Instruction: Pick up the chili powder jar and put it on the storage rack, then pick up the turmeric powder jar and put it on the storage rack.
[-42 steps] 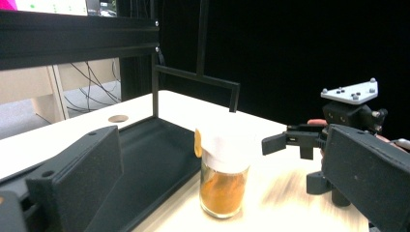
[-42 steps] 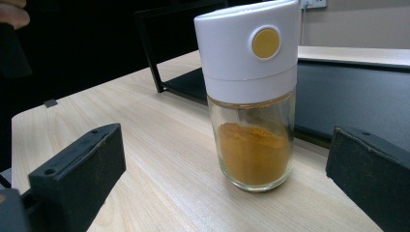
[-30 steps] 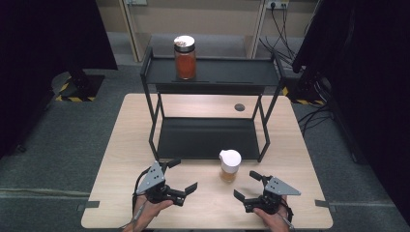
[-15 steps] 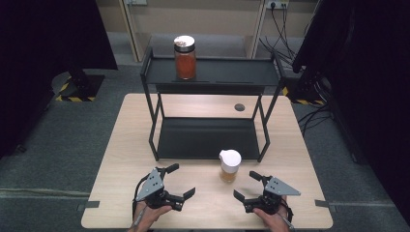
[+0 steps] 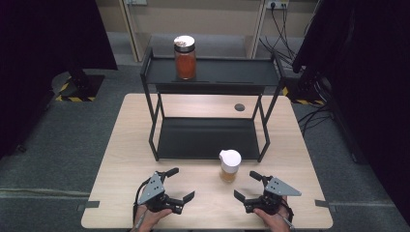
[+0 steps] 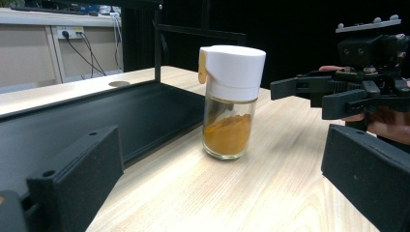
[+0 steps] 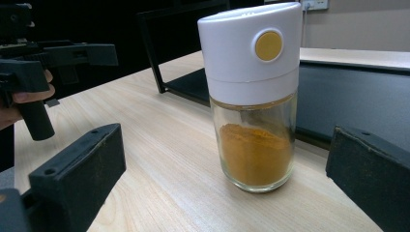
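Note:
A glass spice jar (image 5: 229, 166) with a white lid and yellow-orange powder stands upright on the wooden table (image 5: 130, 145), just in front of the black rack's lower shelf (image 5: 203, 137). My left gripper (image 5: 181, 183) is open, to the jar's left and a little nearer, and points at it. My right gripper (image 5: 245, 185) is open too, to the jar's right and close to it. Nothing is between either pair of jaws. The left gripper view has the jar (image 6: 231, 104) ahead and the right gripper (image 6: 338, 92) beyond it. In the right gripper view the jar (image 7: 254, 96) stands close.
A black two-tier rack (image 5: 153, 116) stands mid-table. On its top shelf (image 5: 227, 72) is a jar of red contents (image 5: 185, 57) with a metal lid. A dark cable hole (image 5: 239, 107) lies behind the rack. Bare tabletop runs along the near edge.
My left gripper has drifted slightly toward the near edge of the table. The right gripper and the spice jar have stayed put.

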